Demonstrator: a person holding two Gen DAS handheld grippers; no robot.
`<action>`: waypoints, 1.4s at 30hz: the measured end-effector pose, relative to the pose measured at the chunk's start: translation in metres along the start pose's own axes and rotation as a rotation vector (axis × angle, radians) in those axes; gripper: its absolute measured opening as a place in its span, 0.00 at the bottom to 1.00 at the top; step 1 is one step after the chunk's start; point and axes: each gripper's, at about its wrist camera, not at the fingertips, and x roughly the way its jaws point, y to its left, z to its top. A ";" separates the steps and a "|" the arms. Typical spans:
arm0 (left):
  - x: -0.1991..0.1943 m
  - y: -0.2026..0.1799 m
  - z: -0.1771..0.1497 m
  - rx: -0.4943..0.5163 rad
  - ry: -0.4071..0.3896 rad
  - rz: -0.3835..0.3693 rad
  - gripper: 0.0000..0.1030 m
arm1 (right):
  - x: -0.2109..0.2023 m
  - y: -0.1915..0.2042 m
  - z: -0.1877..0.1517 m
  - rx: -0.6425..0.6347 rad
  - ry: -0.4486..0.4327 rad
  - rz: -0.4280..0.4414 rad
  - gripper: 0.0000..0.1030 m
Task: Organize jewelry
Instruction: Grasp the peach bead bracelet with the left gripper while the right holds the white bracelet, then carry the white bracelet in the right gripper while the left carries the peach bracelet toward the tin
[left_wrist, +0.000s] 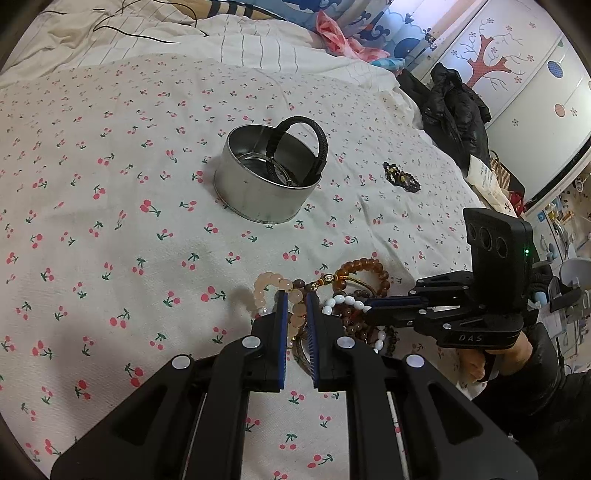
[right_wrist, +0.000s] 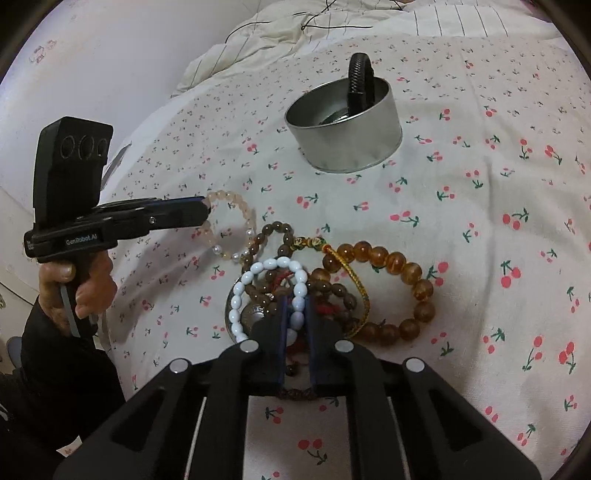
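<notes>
**On the cherry-print sheet: 2 tongs pinch bracelets from one tangled heap**

Near the front edge of the cherry-print bedsheet (left_wrist: 110, 184) lies a heap of bead bracelets, and both tongs reach into it from opposite sides.

Left tongs (left_wrist: 296, 295): the 2 blue-padded fingers are nearly pressed together, pinching the pale peach bead bracelet (left_wrist: 275, 284) at the heap's left edge. From the right wrist view the same tongs (right_wrist: 205, 210) meet that bracelet (right_wrist: 236, 206) at its far-left beads, while the rest of the loop lies flat on the sheet. A hand (right_wrist: 79, 284) grips the handle.

Right tongs (right_wrist: 295, 301): the fingers are close together, with the white bead bracelet (right_wrist: 258, 273) between them; its beads fill the narrow gap, so it is pinched. From the left wrist view these tongs (left_wrist: 367, 308) enter the heap from the right.

Just right of the white beads lies the amber bead bracelet (right_wrist: 399, 266), touching a gold cord (right_wrist: 351, 273) and the brown bead strands (right_wrist: 277, 232) beneath.

Well beyond the heap stands a round metal tin (left_wrist: 266, 177), holding a black braided bracelet (left_wrist: 306, 140) that rises above its rim. A small dark bracelet (left_wrist: 402, 176) lies alone to the right of the tin.
</notes>
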 end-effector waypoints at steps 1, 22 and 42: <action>0.000 0.000 0.000 -0.001 0.000 0.001 0.09 | 0.001 0.000 0.000 0.001 0.006 0.001 0.13; -0.022 -0.005 0.014 -0.001 -0.070 -0.020 0.09 | -0.050 0.005 0.012 0.023 -0.219 0.133 0.08; -0.050 -0.015 0.084 -0.076 -0.321 -0.063 0.09 | -0.065 0.038 0.125 -0.025 -0.358 0.141 0.08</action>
